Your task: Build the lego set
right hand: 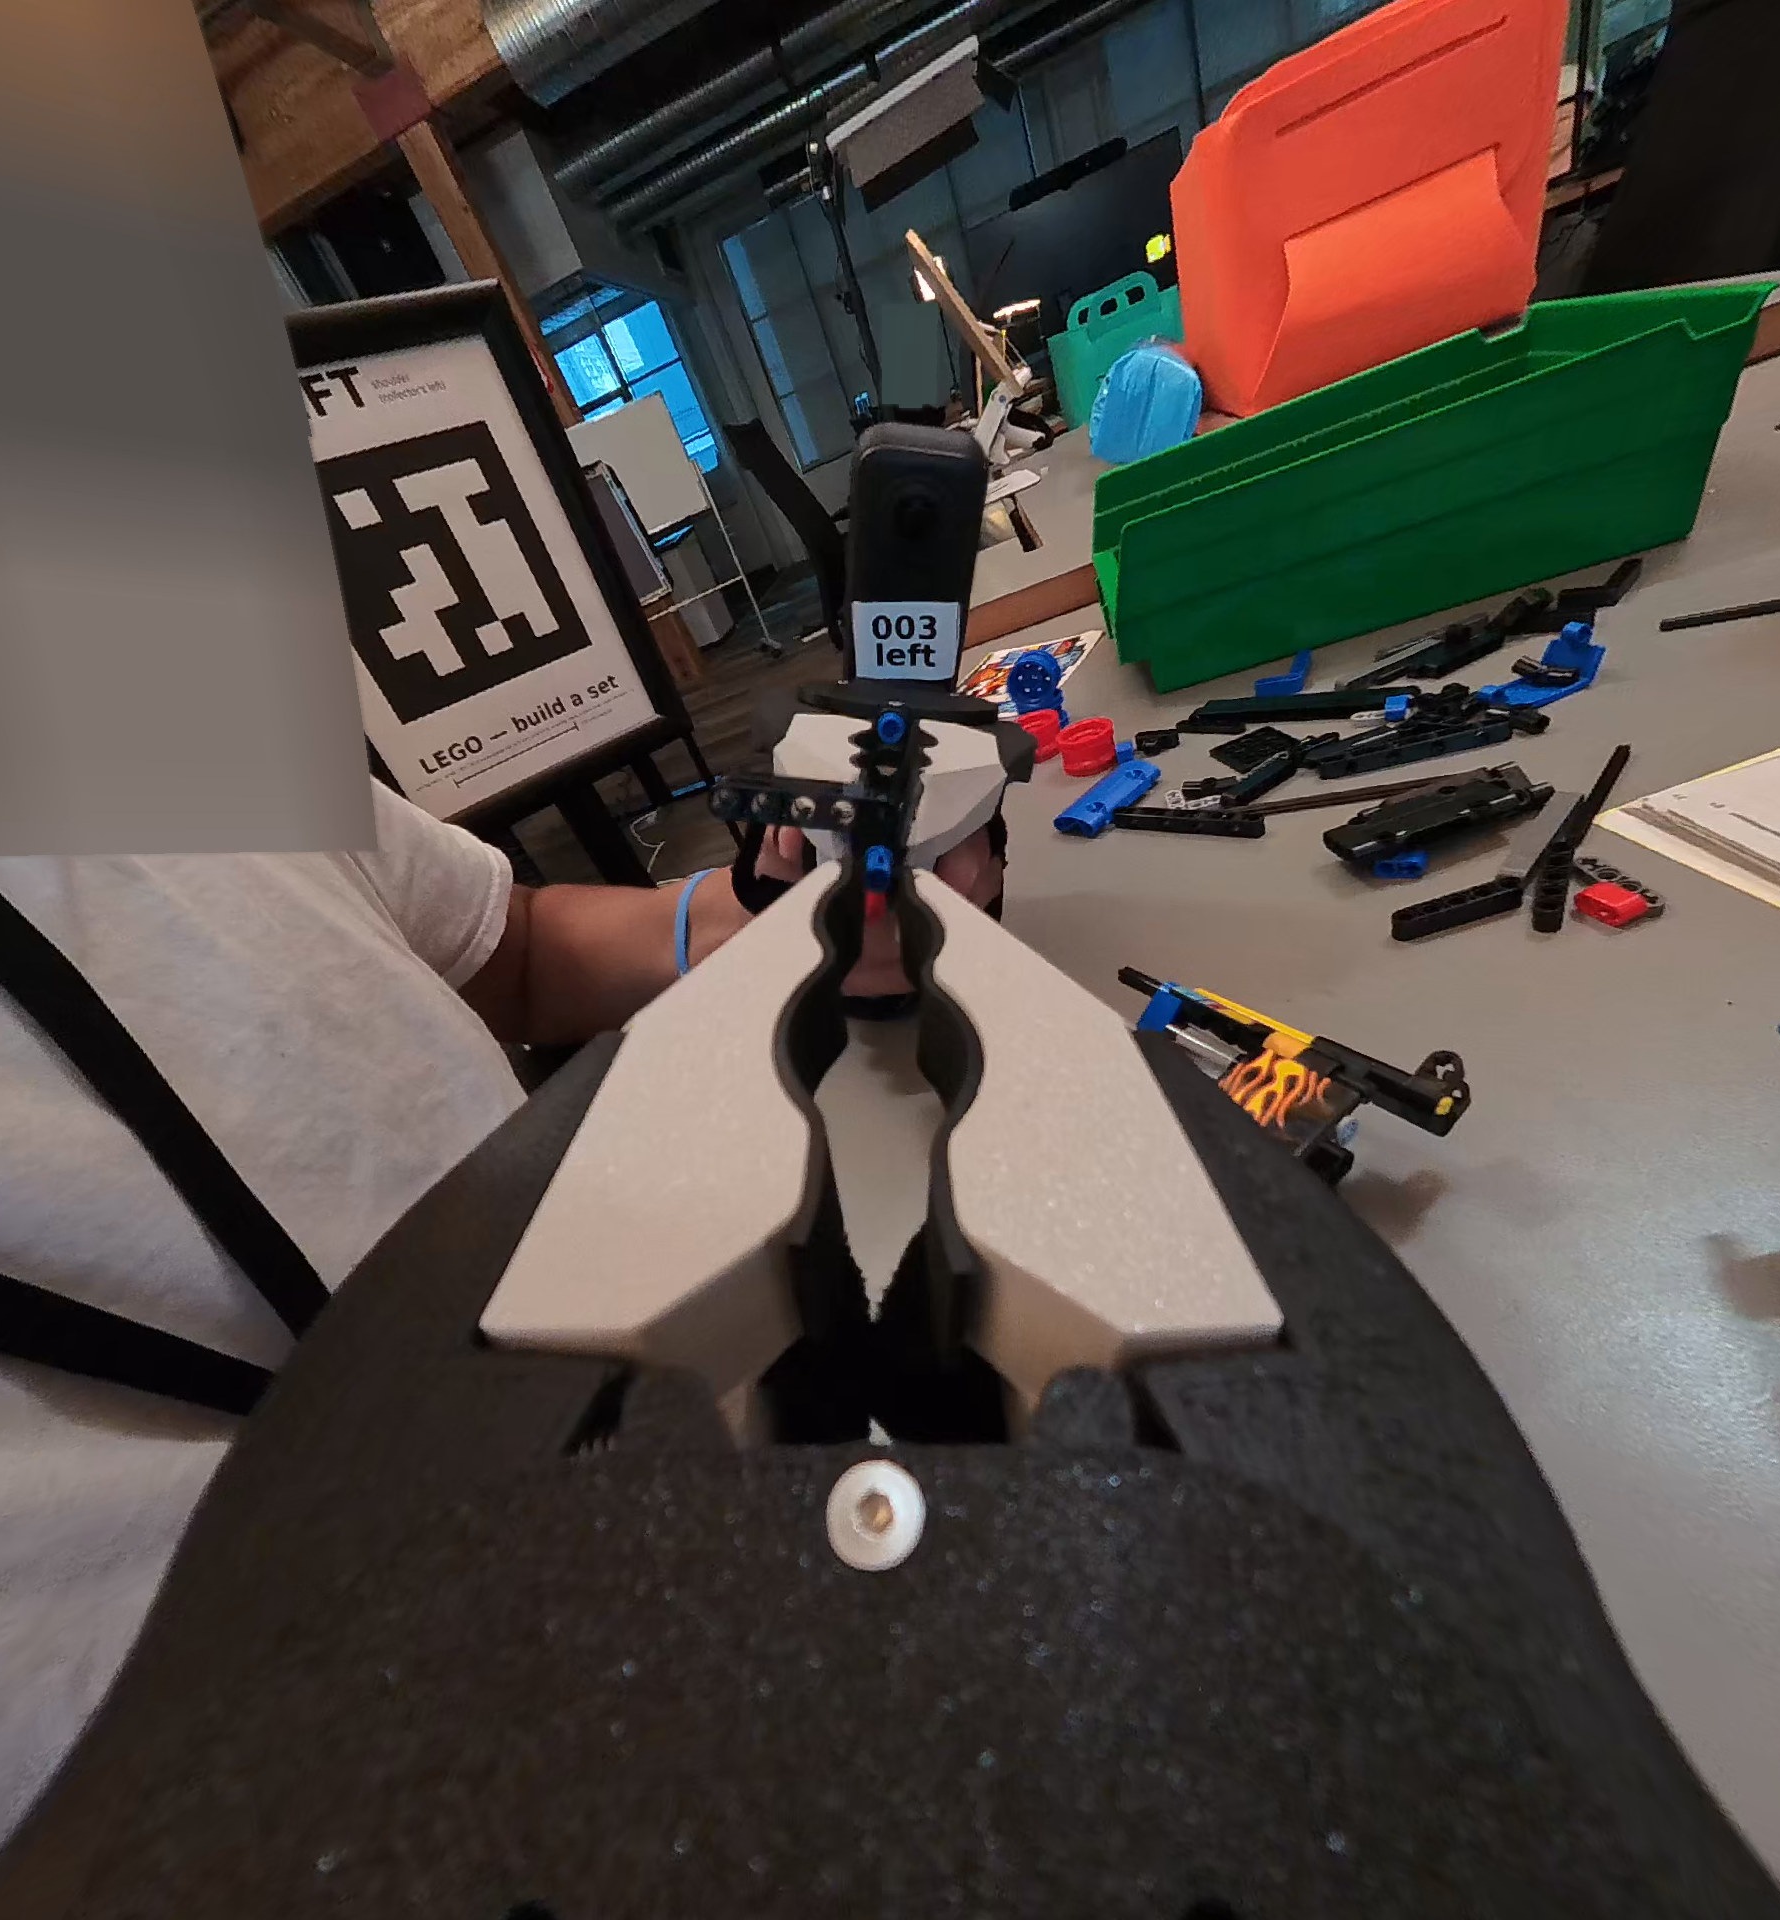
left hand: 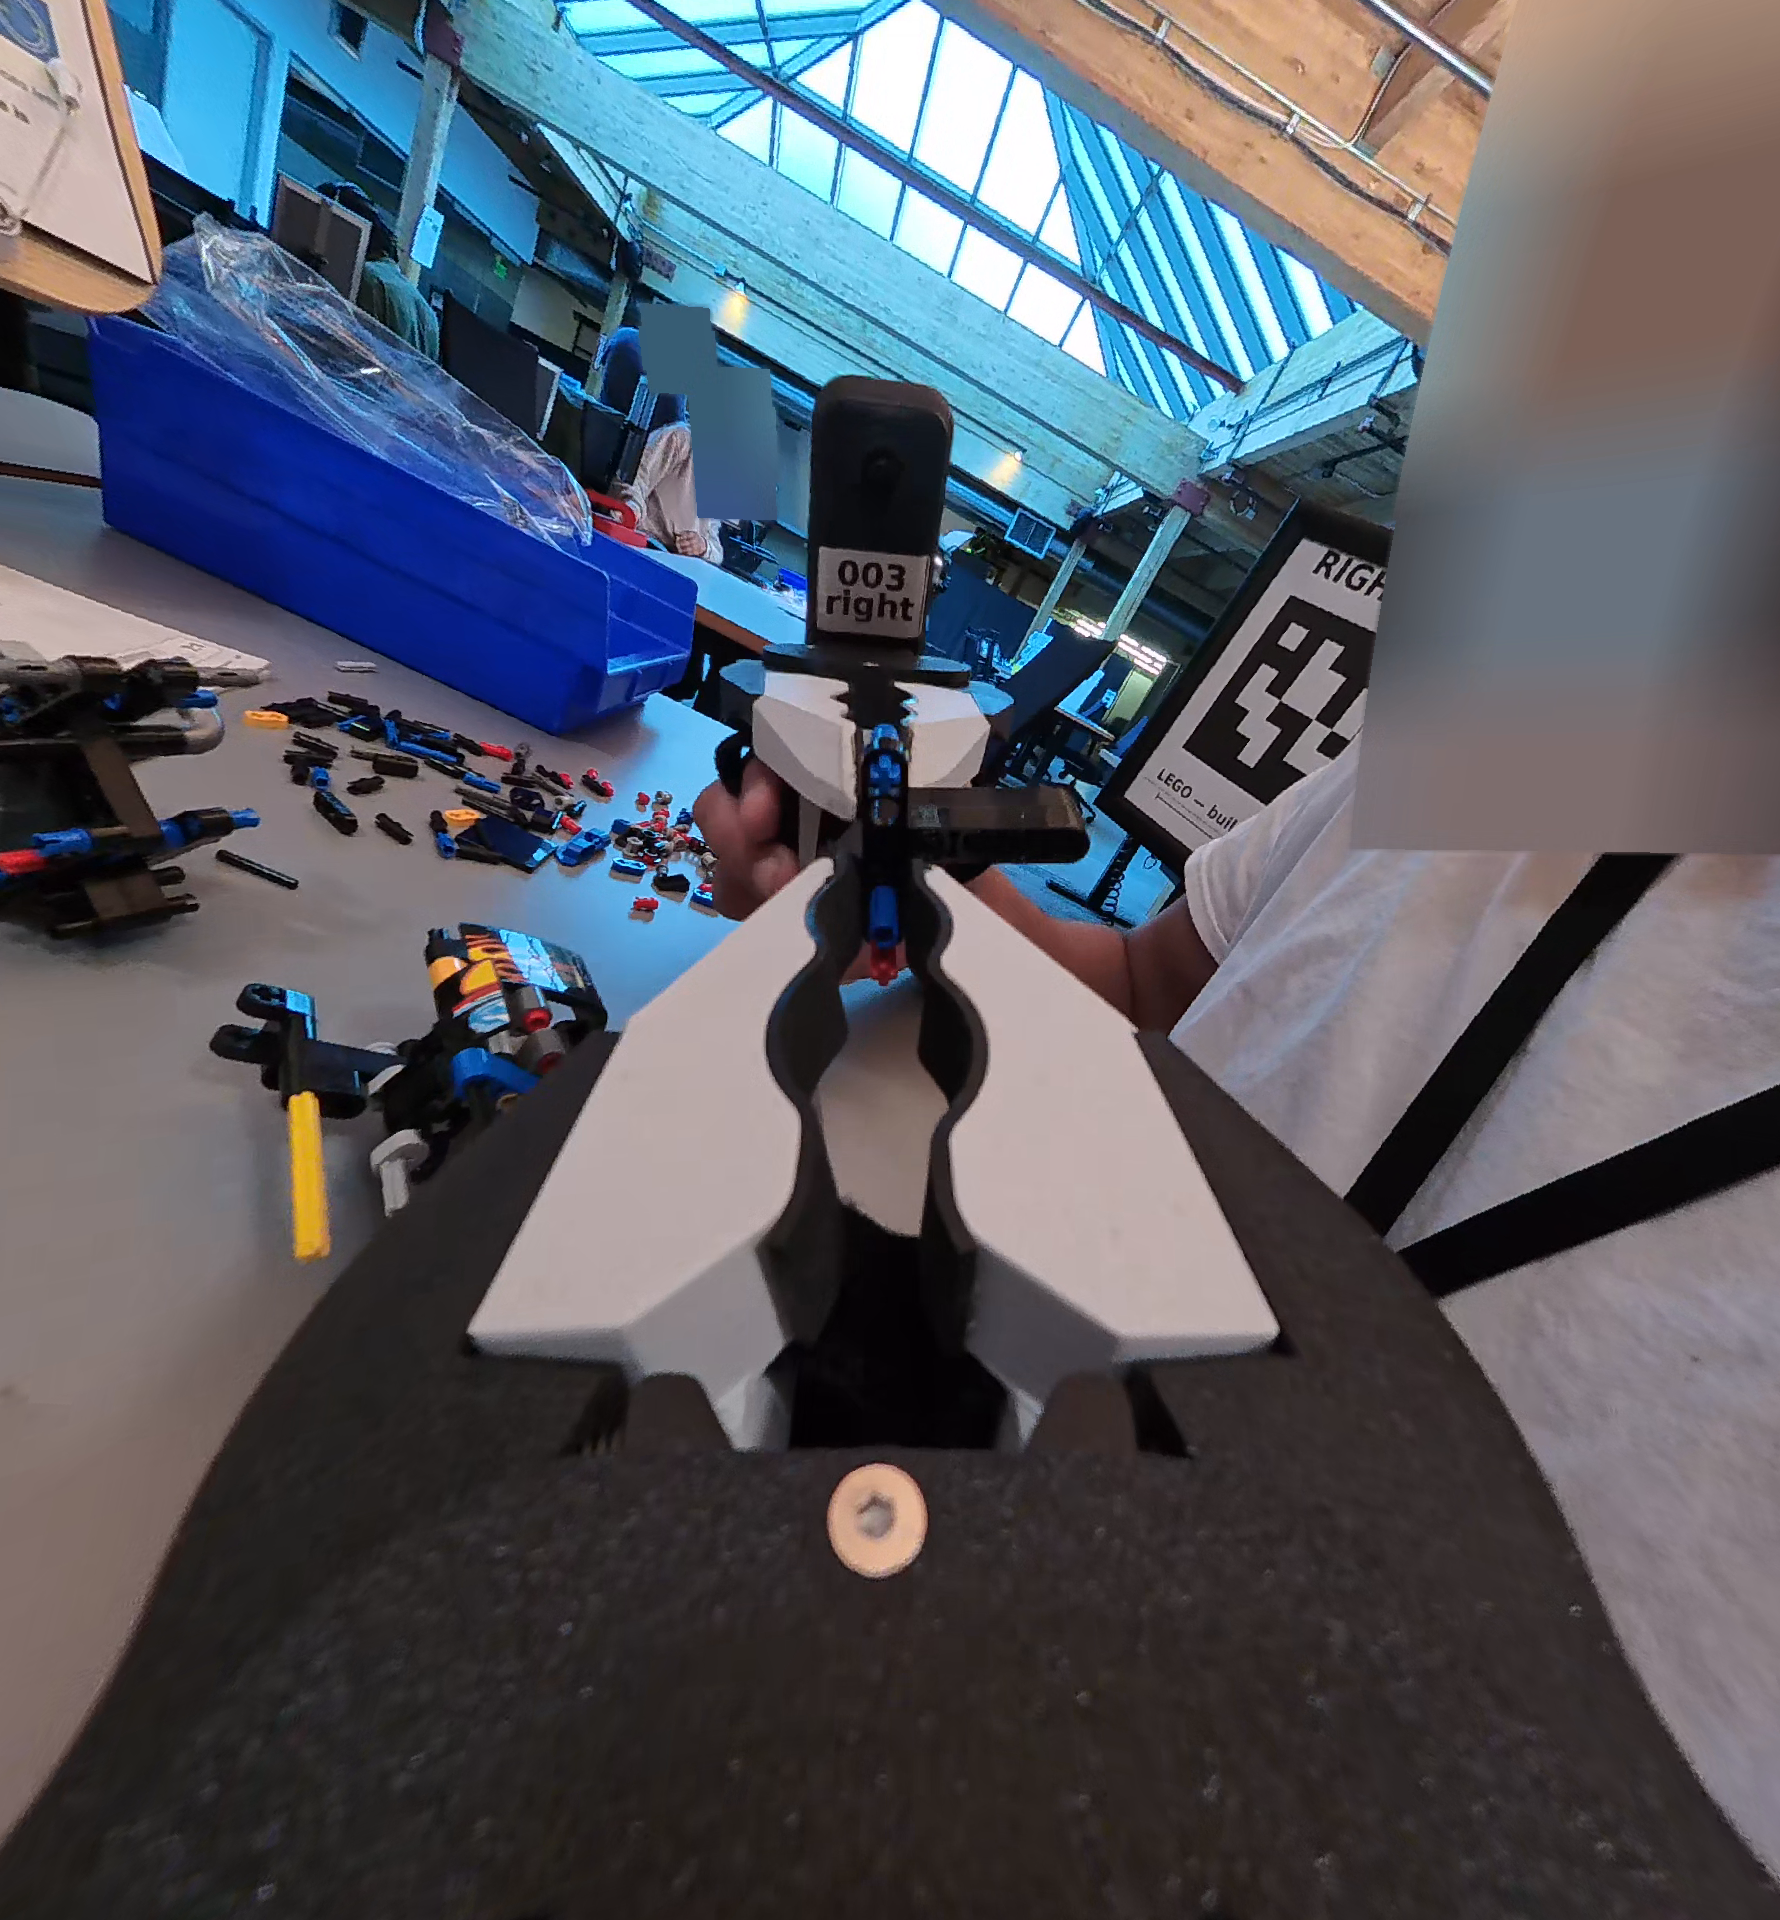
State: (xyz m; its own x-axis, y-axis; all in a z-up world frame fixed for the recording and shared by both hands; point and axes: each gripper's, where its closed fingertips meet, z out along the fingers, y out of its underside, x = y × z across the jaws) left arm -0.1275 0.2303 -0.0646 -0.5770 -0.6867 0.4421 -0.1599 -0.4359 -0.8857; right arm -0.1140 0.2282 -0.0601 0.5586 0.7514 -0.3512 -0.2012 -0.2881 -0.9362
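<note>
Both grippers meet tip to tip above the table edge, each shut on one end of a small black Lego assembly [left hand: 884, 800] with blue pins and a red pin. In the left wrist view my left gripper [left hand: 878, 920] clamps the near end with the red pin, and the right gripper [left hand: 870, 727] clamps the far end. A black beam [left hand: 1005, 821] sticks out sideways from the assembly. In the right wrist view my right gripper [right hand: 878, 894] holds the same assembly [right hand: 881, 800], its holed beam [right hand: 782, 806] points left, and the left gripper [right hand: 891, 743] faces it.
On the grey table [left hand: 86, 1195] are a blue bin [left hand: 387, 540], scattered small parts [left hand: 470, 790], a partial build [left hand: 55, 800] and a flame-stickered sub-assembly [left hand: 450, 1039]. The right wrist view shows a green bin [right hand: 1405, 499], loose black and blue parts [right hand: 1385, 748], red wheels [right hand: 1073, 743] and a booklet [right hand: 1759, 821]. The grippers are tip to tip, or close to it.
</note>
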